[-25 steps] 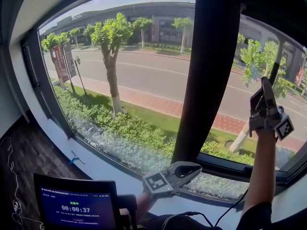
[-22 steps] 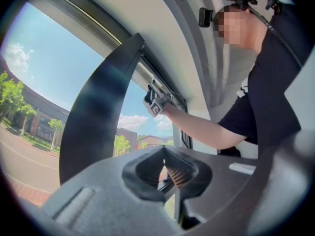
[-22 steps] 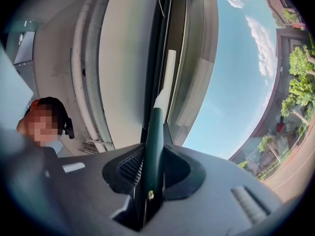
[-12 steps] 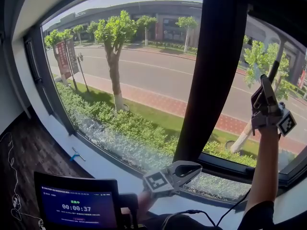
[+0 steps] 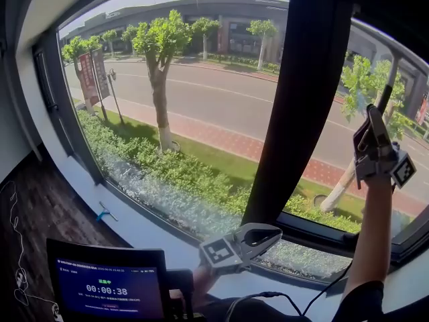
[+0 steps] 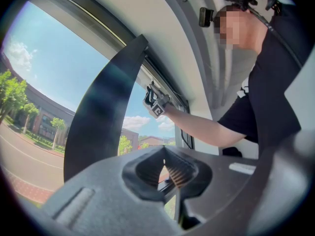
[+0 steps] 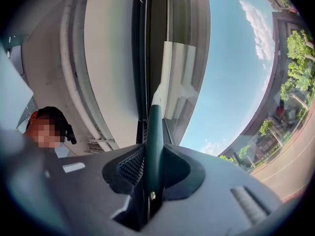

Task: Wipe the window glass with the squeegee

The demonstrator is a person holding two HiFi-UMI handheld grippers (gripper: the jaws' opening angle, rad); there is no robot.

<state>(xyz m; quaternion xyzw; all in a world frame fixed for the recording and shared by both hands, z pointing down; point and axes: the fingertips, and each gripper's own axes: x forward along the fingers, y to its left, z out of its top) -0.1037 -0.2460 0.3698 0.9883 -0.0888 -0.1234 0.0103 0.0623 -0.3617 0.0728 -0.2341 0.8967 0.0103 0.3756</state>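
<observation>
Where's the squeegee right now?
The squeegee is clamped in the right gripper, held high at the head view's right against the right-hand pane, just right of the dark window post.

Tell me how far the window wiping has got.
Done: the right gripper is shut on the squeegee handle, held high at the right pane. In hand: the blade sits by the window frame. Left: no wiped strip shows, so all the wiping. The left gripper is shut, empty, low by the sill.
</observation>
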